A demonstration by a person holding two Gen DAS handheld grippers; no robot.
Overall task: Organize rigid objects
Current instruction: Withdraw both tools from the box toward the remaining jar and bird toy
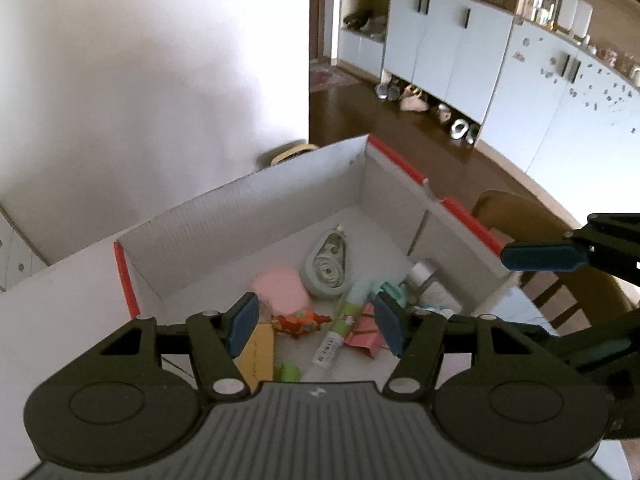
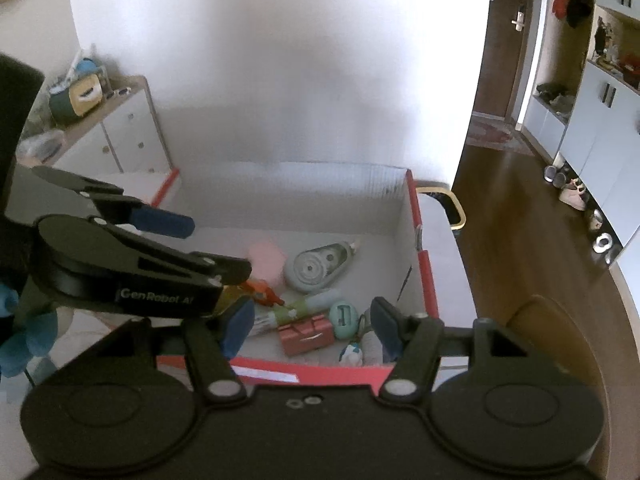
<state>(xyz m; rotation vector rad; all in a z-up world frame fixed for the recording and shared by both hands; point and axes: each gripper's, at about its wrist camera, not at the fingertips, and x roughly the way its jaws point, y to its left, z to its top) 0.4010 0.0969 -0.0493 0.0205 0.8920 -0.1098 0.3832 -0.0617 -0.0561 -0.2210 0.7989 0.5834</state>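
Both tools, left tool (image 1: 316,330) and right tool (image 2: 310,330), hung released and empty above the red-edged box (image 1: 248,208), likely having let go; the glue stick (image 1: 340,322) and correction tape (image 1: 326,266) lay collected inside.

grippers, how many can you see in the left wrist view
2. The left gripper fills the bottom of the view, jaws open over the box. The right gripper pokes in at the right edge, only one blue pad showing; its other finger is out of frame.
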